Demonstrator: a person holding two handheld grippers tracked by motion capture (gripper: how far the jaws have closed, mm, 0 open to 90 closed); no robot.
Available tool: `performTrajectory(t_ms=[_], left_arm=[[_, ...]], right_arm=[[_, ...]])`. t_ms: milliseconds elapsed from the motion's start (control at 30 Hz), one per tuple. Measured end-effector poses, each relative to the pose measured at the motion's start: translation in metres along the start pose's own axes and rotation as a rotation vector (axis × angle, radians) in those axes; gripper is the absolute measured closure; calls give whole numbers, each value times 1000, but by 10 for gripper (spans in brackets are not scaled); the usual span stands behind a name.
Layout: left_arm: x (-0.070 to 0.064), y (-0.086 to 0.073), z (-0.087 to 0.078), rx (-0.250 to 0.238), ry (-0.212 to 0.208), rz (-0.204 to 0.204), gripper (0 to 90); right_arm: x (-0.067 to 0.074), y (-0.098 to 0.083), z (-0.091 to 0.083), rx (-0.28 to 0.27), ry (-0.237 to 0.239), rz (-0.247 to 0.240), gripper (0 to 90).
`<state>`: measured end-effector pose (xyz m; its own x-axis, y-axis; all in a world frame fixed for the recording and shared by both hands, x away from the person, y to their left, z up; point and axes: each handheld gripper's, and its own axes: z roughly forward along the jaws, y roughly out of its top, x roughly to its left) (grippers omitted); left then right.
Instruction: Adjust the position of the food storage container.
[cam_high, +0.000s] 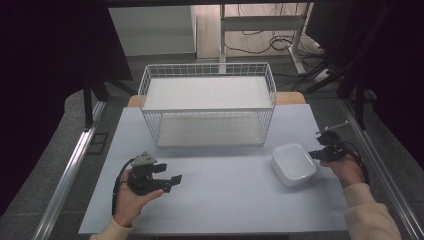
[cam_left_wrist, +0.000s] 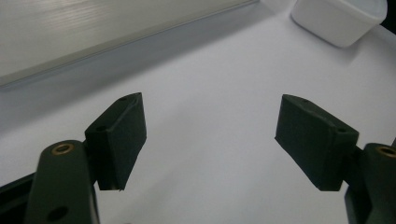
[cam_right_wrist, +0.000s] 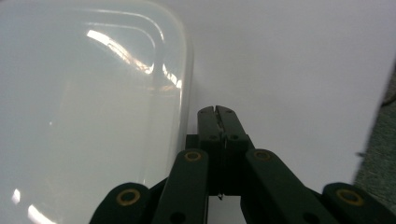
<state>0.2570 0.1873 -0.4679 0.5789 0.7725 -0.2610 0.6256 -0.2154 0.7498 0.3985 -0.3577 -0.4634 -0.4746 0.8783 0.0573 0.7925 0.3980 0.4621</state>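
Note:
A white rounded-square dish (cam_high: 294, 163) sits on the pale table (cam_high: 225, 205) at the right. My right gripper (cam_high: 316, 153) lies just beside the dish's right rim, jaws shut together with nothing between them. In the right gripper view the shut jaws (cam_right_wrist: 217, 112) rest on the table right next to the dish's edge (cam_right_wrist: 84, 116), not around it. My left gripper (cam_high: 169, 173) is held at the front left above bare table, jaws wide open and empty. The left gripper (cam_left_wrist: 210, 105) points toward the dish (cam_left_wrist: 338, 18), which lies far off.
A white wire basket rack (cam_high: 207, 105) with two levels stands at the back middle of the table; its lower board (cam_left_wrist: 93, 32) shows in the left gripper view. Metal rails run along both table sides. Cables and a desk frame lie on the floor behind.

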Motion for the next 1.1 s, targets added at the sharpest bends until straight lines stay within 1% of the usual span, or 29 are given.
performTrajectory(t_ms=[67,100,133,167,200,233,367,400,433,567,667,700,767,833,967,1000,1033,1100], left_arm=[[-1,0,0,-1,-1,-1,240],[-1,0,0,-1,-1,-1,240],[-1,1,-1,0,-1,1,241],[-2,1,-2,-4,-3,1,241],[-2,1,-2,-4,-3,1,241],[-2,1,-2,-6,-2,0,241],[0,1,-1,-2,2,-6,242],[1,0,-1,0,2,-9,243],[1,0,0,1,3,-11,243],[2,0,1,3,5,-12,243],[1,0,0,4,5,-10,243],[1,0,0,3,6,-12,243],[1,0,0,3,7,-13,244],[1,0,1,7,8,-11,244],[1,0,1,8,7,-7,244],[1,0,1,7,7,-7,244],[1,0,1,7,8,-8,244],[1,0,1,7,9,-10,245]], right_arm=[[9,-3,1,-3,11,-14,897],[9,-3,1,-3,11,-14,897],[16,-6,2,-3,26,-24,897],[20,-7,3,-4,32,-30,897],[20,-7,3,-4,32,-30,897],[24,-8,3,-2,35,-35,897],[38,-12,4,1,52,-64,897],[44,-13,4,-2,67,-78,897],[44,-13,4,-2,67,-78,897],[57,-13,9,-7,74,-105,896],[64,-13,12,-9,93,-118,897],[70,-13,14,-10,99,-126,896],[72,-13,14,-12,103,-127,897],[80,-12,15,-23,117,-130,897],[94,-8,18,-31,137,-153,897],[94,-8,18,-31,137,-153,897],[102,-7,20,-31,152,-164,897],[109,-6,22,-29,173,-173,897]])
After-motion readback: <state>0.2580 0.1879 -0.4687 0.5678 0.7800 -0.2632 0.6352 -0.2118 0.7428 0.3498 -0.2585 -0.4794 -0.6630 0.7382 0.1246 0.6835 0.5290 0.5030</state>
